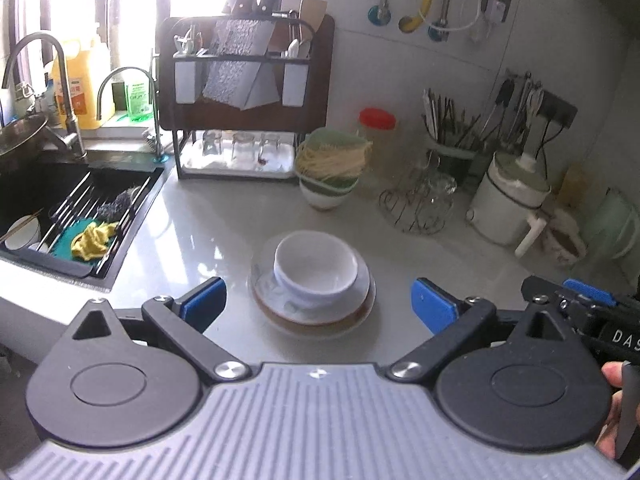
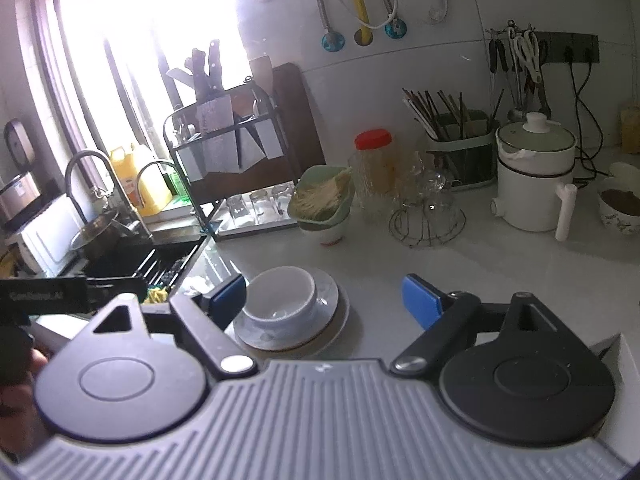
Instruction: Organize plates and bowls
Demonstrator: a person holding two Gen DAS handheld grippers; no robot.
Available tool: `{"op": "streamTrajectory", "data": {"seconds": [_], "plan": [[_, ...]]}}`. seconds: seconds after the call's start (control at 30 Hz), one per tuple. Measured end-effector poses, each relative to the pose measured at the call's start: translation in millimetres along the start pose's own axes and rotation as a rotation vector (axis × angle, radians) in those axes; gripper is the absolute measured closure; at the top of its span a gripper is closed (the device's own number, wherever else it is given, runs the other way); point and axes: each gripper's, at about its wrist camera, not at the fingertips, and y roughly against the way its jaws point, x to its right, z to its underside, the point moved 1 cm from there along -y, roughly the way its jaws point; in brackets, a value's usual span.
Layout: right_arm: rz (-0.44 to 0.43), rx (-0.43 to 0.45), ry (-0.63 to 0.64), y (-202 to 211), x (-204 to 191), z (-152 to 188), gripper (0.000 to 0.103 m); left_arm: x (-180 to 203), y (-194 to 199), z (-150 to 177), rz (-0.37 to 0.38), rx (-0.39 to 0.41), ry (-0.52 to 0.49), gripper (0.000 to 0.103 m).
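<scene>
On the counter [image 1: 192, 240], just right of the sink [image 1: 60, 208], you had a white bowl [image 1: 316, 270] sitting upright in a stack of plates [image 1: 312, 312]: a pale patterned plate on top and at least one brown-rimmed plate under it. How many plates lay in that stack I could not tell. Your left gripper [image 1: 318, 306] hung near the stack with its blue pads spread wide and nothing between them, and from its own view the stack lay just ahead of the gap. Your right gripper [image 2: 330, 306] was also wide and empty, with the bowl [image 2: 280, 294] just beside its left pad but apart from it. Neither pair of tongs held anything, so I judged the stacking of this set to be done, or close to it. Farther from the sink, behind the stack, a second pile of bowls [image 1: 330, 172] stood with a green one on top holding noodles, and one more bowl [image 1: 24, 232] with chopsticks lay inside the sink. A patterned bowl [image 2: 618, 210] stood far to the right of the sink, beside the white pot [image 2: 532, 184]. Those looked like what was left for you, if they belonged to the job at all.
</scene>
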Motion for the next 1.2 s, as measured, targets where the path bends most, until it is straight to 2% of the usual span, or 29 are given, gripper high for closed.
{"op": "streamTrajectory", "data": {"seconds": [0.57,1.2], "plan": [[0.032,0.002,0.013,30,1,34,0.017,9,20,45,-0.022,-0.036,-0.007,0.003],[0.049,0.018,0.04,47,-4,54,0.017,16,40,69,-0.007,-0.007,-0.052,0.002]]}}
